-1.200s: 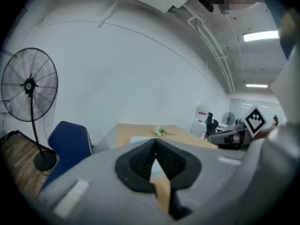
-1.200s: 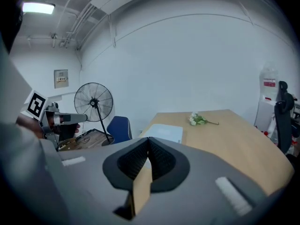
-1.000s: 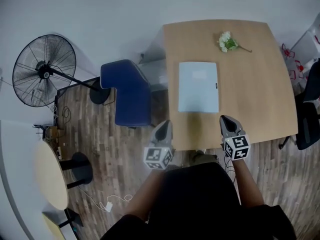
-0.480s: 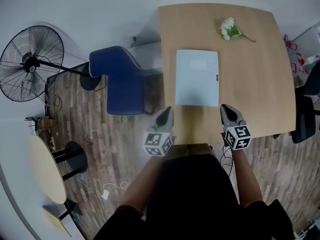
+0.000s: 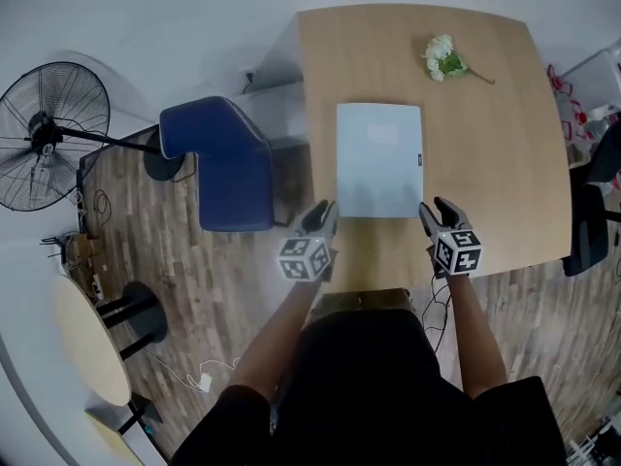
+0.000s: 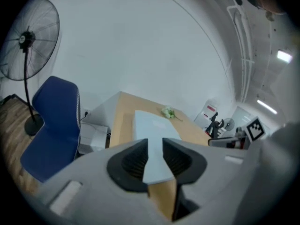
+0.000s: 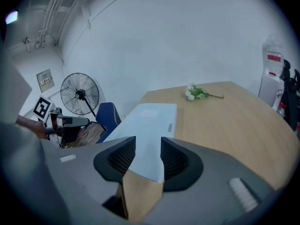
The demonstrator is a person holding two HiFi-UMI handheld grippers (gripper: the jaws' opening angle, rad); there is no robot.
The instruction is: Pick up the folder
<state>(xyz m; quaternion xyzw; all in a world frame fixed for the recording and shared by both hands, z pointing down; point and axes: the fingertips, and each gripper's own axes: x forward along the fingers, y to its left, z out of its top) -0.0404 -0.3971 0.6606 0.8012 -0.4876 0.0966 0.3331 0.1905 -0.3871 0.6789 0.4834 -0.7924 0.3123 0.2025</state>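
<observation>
A pale blue-white folder lies flat on the wooden table, its long side running away from me. My left gripper hovers just off the folder's near left corner, and my right gripper just off its near right corner. Both sets of jaws are opening, with a narrow gap and nothing pressed between the pads. In the left gripper view the folder shows through the gap of the left gripper. The right gripper likewise frames the folder's near corner.
A small sprig of white flowers lies at the table's far right. A blue chair stands left of the table, a standing fan farther left, a round table at the lower left, and a dark chair at the right edge.
Both grippers have moved forward and down, from the table's near edge to the folder's near corners. Their jaws have parted slightly.
</observation>
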